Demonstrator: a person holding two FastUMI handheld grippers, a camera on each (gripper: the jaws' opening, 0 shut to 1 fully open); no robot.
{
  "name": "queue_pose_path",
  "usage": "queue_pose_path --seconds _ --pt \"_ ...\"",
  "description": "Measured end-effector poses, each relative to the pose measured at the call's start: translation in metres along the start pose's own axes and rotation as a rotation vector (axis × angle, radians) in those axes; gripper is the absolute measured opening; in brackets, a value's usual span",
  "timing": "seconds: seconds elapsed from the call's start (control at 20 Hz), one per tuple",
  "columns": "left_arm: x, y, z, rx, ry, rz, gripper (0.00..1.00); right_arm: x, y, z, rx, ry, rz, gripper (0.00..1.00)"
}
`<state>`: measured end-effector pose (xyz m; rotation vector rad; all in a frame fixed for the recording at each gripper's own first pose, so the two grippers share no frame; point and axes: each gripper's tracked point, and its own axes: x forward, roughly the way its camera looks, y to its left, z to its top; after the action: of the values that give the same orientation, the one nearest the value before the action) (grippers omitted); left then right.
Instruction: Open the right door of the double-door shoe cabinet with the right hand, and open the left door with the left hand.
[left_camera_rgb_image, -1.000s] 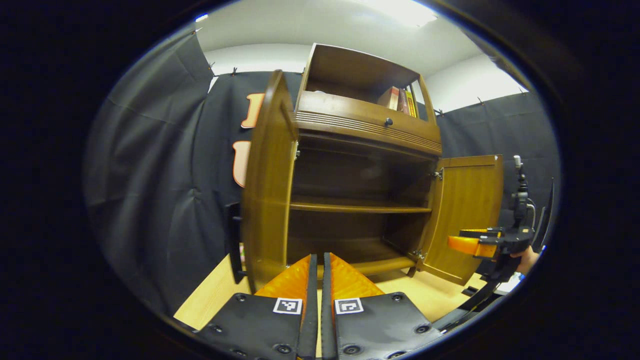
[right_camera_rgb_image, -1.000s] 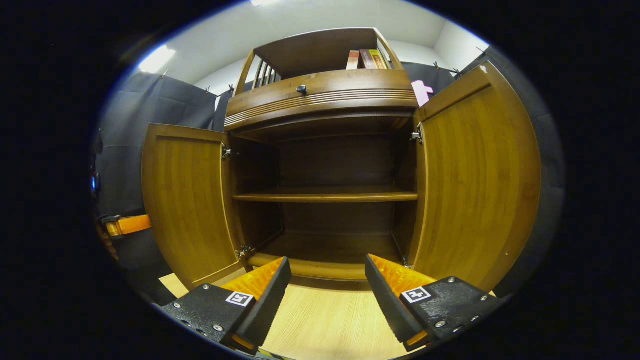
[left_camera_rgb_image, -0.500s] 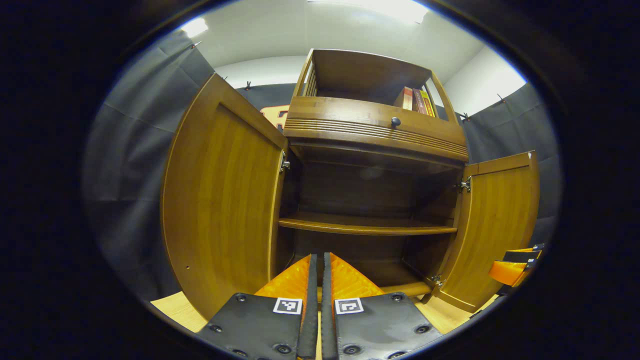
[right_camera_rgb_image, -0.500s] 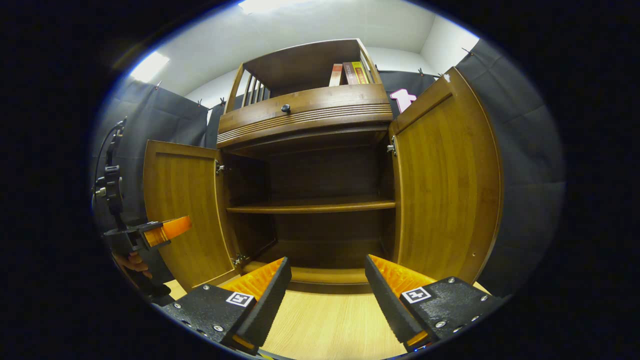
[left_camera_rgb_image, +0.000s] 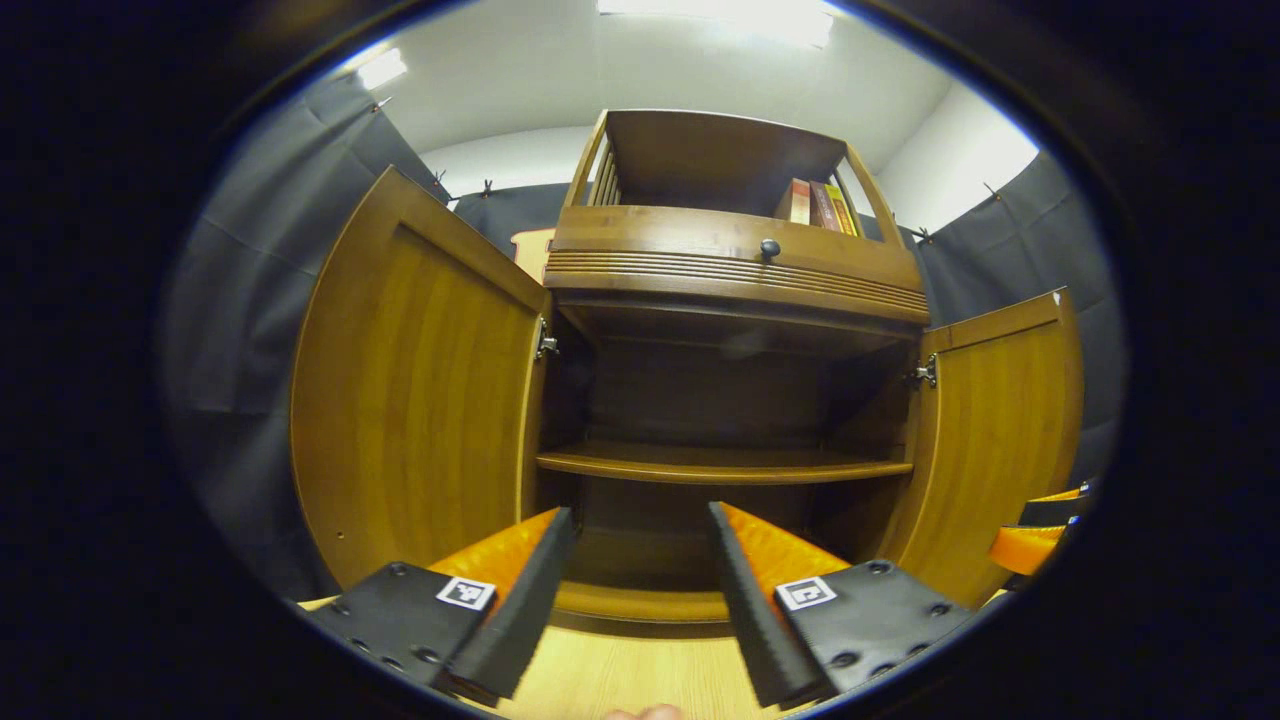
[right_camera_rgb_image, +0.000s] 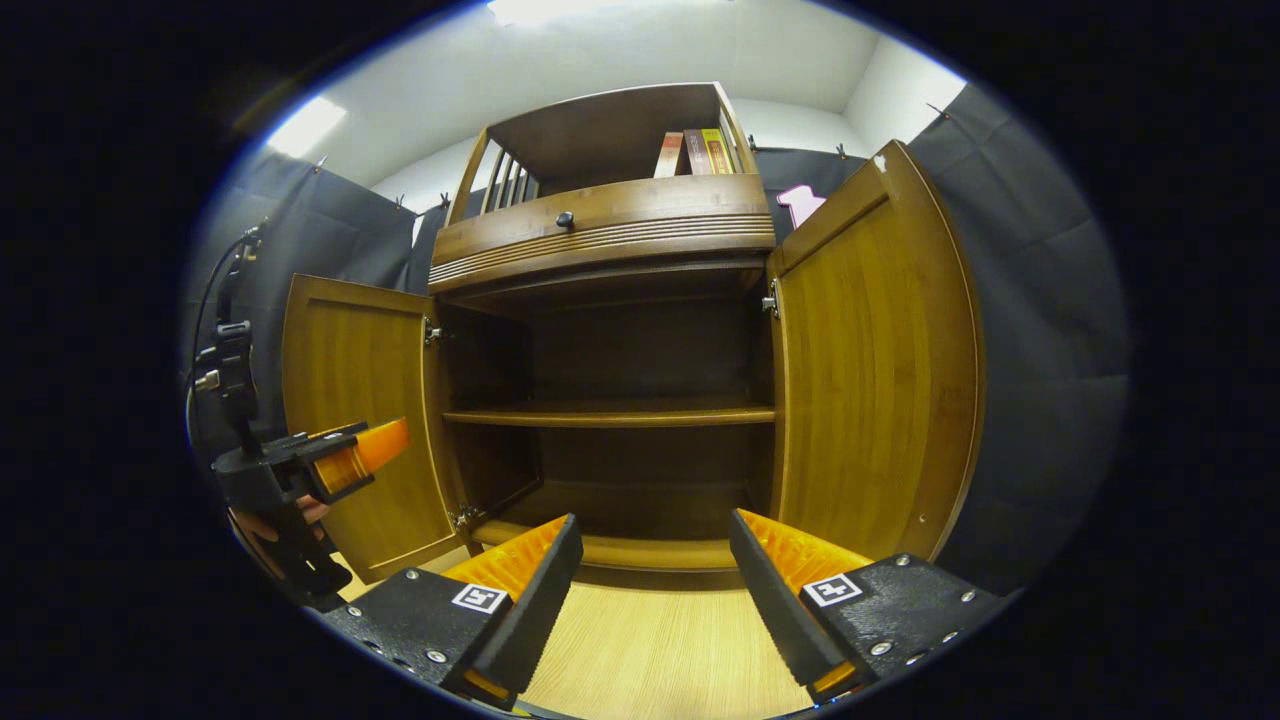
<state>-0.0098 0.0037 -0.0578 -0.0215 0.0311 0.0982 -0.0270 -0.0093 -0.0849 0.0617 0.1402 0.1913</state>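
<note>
Ahead, on the wooden table (right_camera_rgb_image: 650, 660), shoe cabinet (left_camera_rgb_image: 735, 270) with left door (left_camera_rgb_image: 420, 400) and right door (right_camera_rgb_image: 870, 360) both swung wide. Inside, one bare shelf (right_camera_rgb_image: 610, 413). Books (right_camera_rgb_image: 690, 152) up top, far right. Left claw (left_camera_rgb_image: 632, 575) spread, gripping nothing. Right claw (right_camera_rgb_image: 655, 580) likewise spread, empty, near the cabinet's open front.

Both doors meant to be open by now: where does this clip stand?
Done: right door and left door both stand wide open, exposing the shelf. In hand: nothing; left claw and right claw are open, touching neither. Left: nothing visible.
</note>
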Motion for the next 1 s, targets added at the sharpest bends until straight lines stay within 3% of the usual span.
queue_pose_path --seconds 0.05,1.0 --pt "0.0 0.001 -0.001 0.003 0.0 0.006 0.95 0.001 0.0 0.001 -0.002 0.0 0.002 0.92" --pt "-0.007 0.007 0.01 0.073 -0.034 0.015 0.95 -0.002 0.003 -0.006 0.011 0.01 0.002 0.92"
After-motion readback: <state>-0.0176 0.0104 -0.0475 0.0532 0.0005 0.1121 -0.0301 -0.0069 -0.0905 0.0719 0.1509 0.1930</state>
